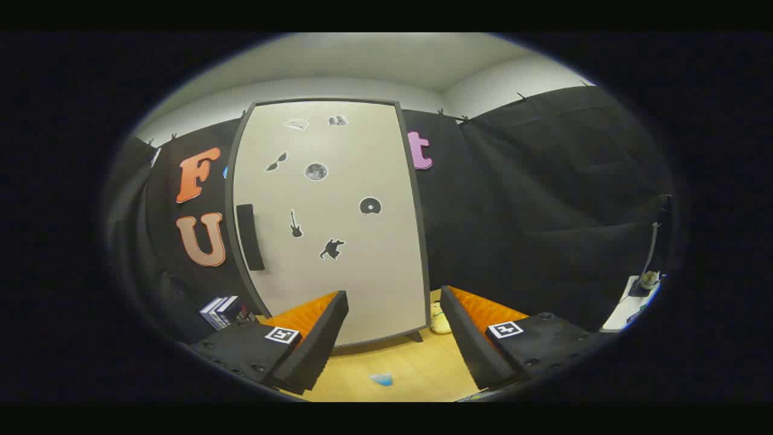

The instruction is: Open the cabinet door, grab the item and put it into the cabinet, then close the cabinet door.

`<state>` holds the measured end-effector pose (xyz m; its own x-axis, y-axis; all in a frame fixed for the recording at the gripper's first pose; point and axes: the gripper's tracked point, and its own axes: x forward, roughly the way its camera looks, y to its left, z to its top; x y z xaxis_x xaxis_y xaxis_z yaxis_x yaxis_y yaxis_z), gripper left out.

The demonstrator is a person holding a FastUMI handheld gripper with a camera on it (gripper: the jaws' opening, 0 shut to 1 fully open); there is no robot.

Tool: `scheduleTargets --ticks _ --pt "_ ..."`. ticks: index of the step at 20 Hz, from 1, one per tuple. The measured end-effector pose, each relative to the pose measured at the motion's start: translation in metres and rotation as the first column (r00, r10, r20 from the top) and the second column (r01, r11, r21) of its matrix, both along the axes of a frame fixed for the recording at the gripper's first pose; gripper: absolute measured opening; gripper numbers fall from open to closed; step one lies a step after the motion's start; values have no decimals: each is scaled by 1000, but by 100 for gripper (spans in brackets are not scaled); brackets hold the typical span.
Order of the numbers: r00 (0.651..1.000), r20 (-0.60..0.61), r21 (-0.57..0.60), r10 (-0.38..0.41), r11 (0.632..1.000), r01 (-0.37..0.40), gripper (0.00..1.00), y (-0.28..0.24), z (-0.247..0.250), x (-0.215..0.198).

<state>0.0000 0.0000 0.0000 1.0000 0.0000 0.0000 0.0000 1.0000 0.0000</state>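
Gripper (pixel 392 338) with fingers spread wide and nothing between them, above a wooden table (pixel 416 368). Straight ahead stands the cabinet (pixel 329 223), its pale door shut, a dark handle (pixel 249 237) on its left side. A small yellowish item (pixel 439 319) lies just beside the cabinet's right foot, between the fingertips and beyond them.

Gripper cam, low over table (pixel 416 368), facing cabinet door (pixel 332 223) nearby
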Motion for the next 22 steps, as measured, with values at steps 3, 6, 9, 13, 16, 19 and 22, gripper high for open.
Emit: scheduleTargets --ticks 3,6,9,13,16,19,22 --pt "1000 19 4 -22 1000 22 98 -9 7 -10" --pt "999 25 -4 -45 999 45 98 -18 10 -19" --pt "997 29 4 -65 998 65 98 -26 13 -26" --pt "996 36 3 -77 997 77 98 -29 16 -34" --pt "997 38 12 -69 998 69 98 -23 20 -36" --pt "999 38 25 -31 999 30 98 -4 24 -30" --pt "999 30 -2 32 999 -32 98 32 26 -21"
